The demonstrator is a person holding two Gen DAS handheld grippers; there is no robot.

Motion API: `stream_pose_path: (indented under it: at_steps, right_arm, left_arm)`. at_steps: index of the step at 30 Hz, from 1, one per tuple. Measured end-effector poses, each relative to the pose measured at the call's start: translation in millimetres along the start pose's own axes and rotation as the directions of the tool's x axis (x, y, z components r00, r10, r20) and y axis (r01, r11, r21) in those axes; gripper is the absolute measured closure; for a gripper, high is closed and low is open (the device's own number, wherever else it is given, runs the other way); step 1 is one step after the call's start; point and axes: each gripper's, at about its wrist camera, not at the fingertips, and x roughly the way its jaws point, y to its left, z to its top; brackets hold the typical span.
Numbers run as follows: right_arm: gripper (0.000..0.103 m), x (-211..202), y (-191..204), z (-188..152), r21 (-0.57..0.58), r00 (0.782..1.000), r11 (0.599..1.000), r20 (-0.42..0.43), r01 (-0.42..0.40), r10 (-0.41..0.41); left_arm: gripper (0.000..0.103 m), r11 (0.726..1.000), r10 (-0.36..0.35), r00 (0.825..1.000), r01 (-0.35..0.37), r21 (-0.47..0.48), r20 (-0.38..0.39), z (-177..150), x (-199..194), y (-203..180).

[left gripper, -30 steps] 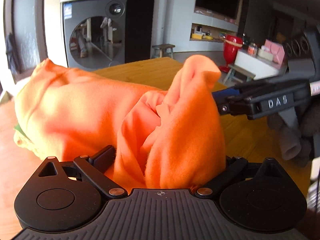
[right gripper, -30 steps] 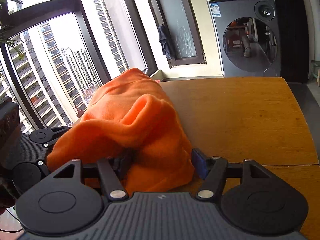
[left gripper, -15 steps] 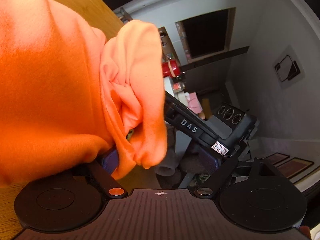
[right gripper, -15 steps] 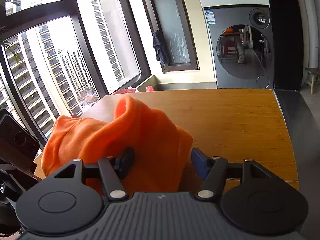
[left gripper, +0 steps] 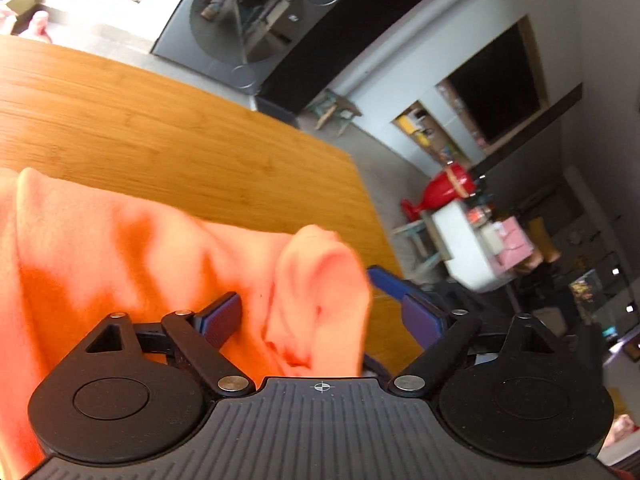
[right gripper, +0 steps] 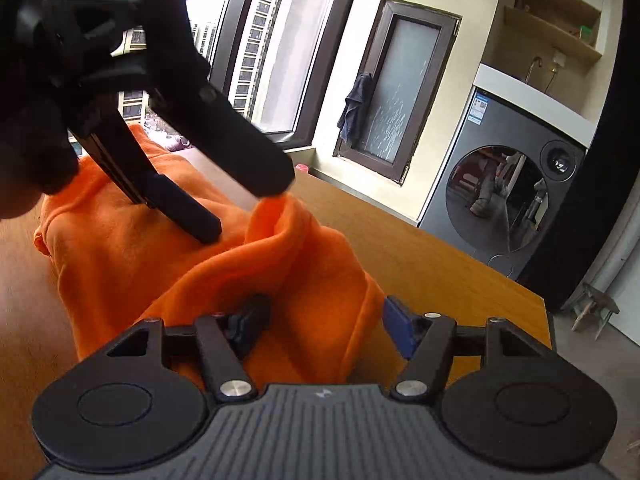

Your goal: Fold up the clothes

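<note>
Orange fleece cloth (right gripper: 132, 256) lies bunched on the wooden table (left gripper: 168, 128), soft and matte, with rounded folds and a raised ridge near its middle. In the left wrist view the same cloth (left gripper: 132, 264) fills the lower left, washed pale by light, and its left side is cut off by the picture's edge.

The left gripper (left gripper: 316, 308) has its jaws about half spread and closing. A thick roll of the cloth stands between them. The left blue pad (left gripper: 224, 316) lies against the fabric; the right blue pad (left gripper: 416, 312) stands clear of it, so the roll is not pinched. From the right wrist view this gripper (right gripper: 236, 212) comes down from the upper left as a dark, blurred shape. One finger tip presses into the cloth, and the other hangs just at the raised ridge; whether it touches is hard to tell.

The right gripper (right gripper: 324, 320) has its jaws a little over half spread, with a fat fold of cloth filling the space between them. The left finger (right gripper: 250, 320) is sunk in the fabric. The right blue pad (right gripper: 398, 328) sits at the fold's edge, and I cannot tell whether it presses or only stands beside it.

A washing machine (right gripper: 504, 204) with a round glass door stands beyond the table.
</note>
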Motion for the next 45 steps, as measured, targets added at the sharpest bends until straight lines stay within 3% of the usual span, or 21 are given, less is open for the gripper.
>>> stream_pose_path:
  at_steps: [2, 3, 5, 7, 9, 12, 17, 20, 21, 25, 27, 29, 32, 34, 37, 40, 42, 45]
  right_arm:
    - [0.03, -6, -6, 1, 0.058, 1.0, 0.998, 0.008, 0.002, -0.002]
    - [0.022, -12, -13, -2, 0.125, 1.0, 0.992, 0.015, -0.016, 0.015]
    - [0.015, -22, -31, -14, 0.302, 0.997, 0.95, 0.023, -0.079, 0.075]
    - [0.015, -30, -43, -37, 0.496, 0.988, 0.857, 0.013, -0.141, 0.155]
    - [0.015, -33, -48, -55, 0.611, 0.978, 0.772, 0.022, -0.178, 0.208]
    - [0.016, -30, -50, -67, 0.692, 0.97, 0.692, 0.051, -0.206, 0.238]
    - [0.017, -11, -50, -84, 0.81, 0.927, 0.501, 0.133, -0.306, 0.351]
    - [0.023, -4, -38, -77, 0.787, 0.923, 0.529, 0.129, -0.317, 0.362]
    - [0.033, -2, -34, -76, 0.781, 0.917, 0.529, 0.137, -0.333, 0.376]
    - [0.057, -5, -41, -72, 0.786, 0.904, 0.497, 0.18, -0.369, 0.387]
    - [0.062, -16, -55, -73, 0.788, 0.899, 0.479, 0.208, -0.387, 0.384]
    - [0.065, -31, -69, -71, 0.765, 0.906, 0.51, 0.226, -0.392, 0.357]
    - [0.066, -49, -90, -64, 0.713, 0.929, 0.603, 0.206, -0.357, 0.306]
    - [0.066, -57, -102, -58, 0.678, 0.948, 0.666, 0.171, -0.31, 0.268]
    - [0.066, -60, -111, -45, 0.61, 0.97, 0.757, 0.103, -0.236, 0.219]
    - [0.066, -56, -104, -24, 0.47, 0.988, 0.871, 0.026, -0.147, 0.152]
    - [0.066, -52, -92, -8, 0.372, 0.996, 0.925, -0.01, -0.082, 0.092]
    - [0.066, -51, -56, 20, 0.134, 1.0, 0.991, 0.0, 0.006, -0.006]
  left_arm:
    - [0.018, 1.0, -0.004, 1.0, 0.004, -0.01, -0.003, 2, 3, 10]
    - [0.019, 1.0, -0.013, 1.0, 0.013, -0.014, 0.0, 1, 3, 14]
    - [0.019, 1.0, -0.027, 1.0, 0.027, -0.016, 0.006, -1, 1, 18]
    - [0.019, 1.0, -0.027, 1.0, 0.027, -0.009, 0.005, -5, 2, 20]
    - [0.019, 1.0, -0.023, 1.0, 0.023, -0.002, 0.004, -10, 0, 20]
    - [0.018, 1.0, -0.021, 1.0, 0.021, -0.004, 0.004, -14, -2, 21]
    - [0.018, 1.0, -0.024, 1.0, 0.024, -0.013, 0.001, -16, 4, 17]
    - [0.018, 0.999, -0.033, 0.999, 0.033, -0.033, -0.004, -16, 5, 19]
    - [0.018, 0.998, -0.036, 0.999, 0.036, -0.043, -0.004, -16, 5, 20]
    - [0.015, 0.994, -0.068, 0.998, 0.067, -0.089, -0.001, -15, 3, 19]
    - [0.015, 0.989, -0.105, 0.994, 0.106, -0.101, 0.023, -9, -16, 16]
    - [0.01, 0.987, -0.132, 0.989, 0.137, -0.087, 0.067, -2, -40, 14]
    - [0.008, 0.996, -0.072, 0.987, 0.078, -0.032, 0.145, 1, -75, 23]
    - [0.009, 0.991, -0.079, 0.989, 0.091, -0.093, 0.125, -5, -75, 45]
    - [0.023, 0.986, -0.09, 0.991, 0.102, -0.131, 0.095, -14, -60, 65]
    - [0.023, 0.982, -0.106, 0.992, 0.115, -0.15, 0.068, -22, -41, 77]
    - [0.023, 0.979, -0.14, 0.988, 0.148, -0.141, 0.063, -21, -34, 73]
    - [0.021, 0.97, -0.193, 0.98, 0.198, -0.141, 0.043, -23, -25, 71]
